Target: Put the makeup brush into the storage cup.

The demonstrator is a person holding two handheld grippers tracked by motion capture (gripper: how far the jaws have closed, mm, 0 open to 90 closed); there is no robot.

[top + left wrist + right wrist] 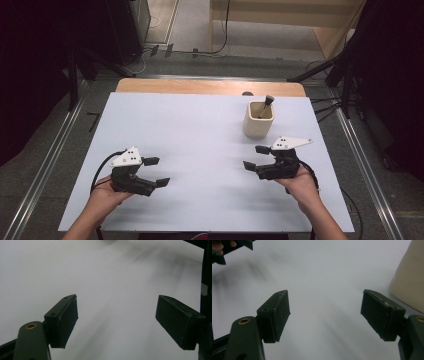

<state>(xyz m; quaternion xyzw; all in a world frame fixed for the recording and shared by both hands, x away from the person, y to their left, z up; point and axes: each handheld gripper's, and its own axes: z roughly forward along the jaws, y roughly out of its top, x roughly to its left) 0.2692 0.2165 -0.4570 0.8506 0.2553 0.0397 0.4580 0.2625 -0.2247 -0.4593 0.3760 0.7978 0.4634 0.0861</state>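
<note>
A white table (200,130) spans the frame's middle; both grippers sit low, left gripper (156,171) lower left, right gripper (255,157) lower right, jaws spread wide and empty. Upper right stands a cream cup (258,122), a dark stick (265,106) leaning inside

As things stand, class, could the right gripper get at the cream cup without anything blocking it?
Probably yes. The right gripper is open and empty, and the cream cup stands close beyond it, with bare table between. The dark tool inside leans clear of the near wall.
</note>
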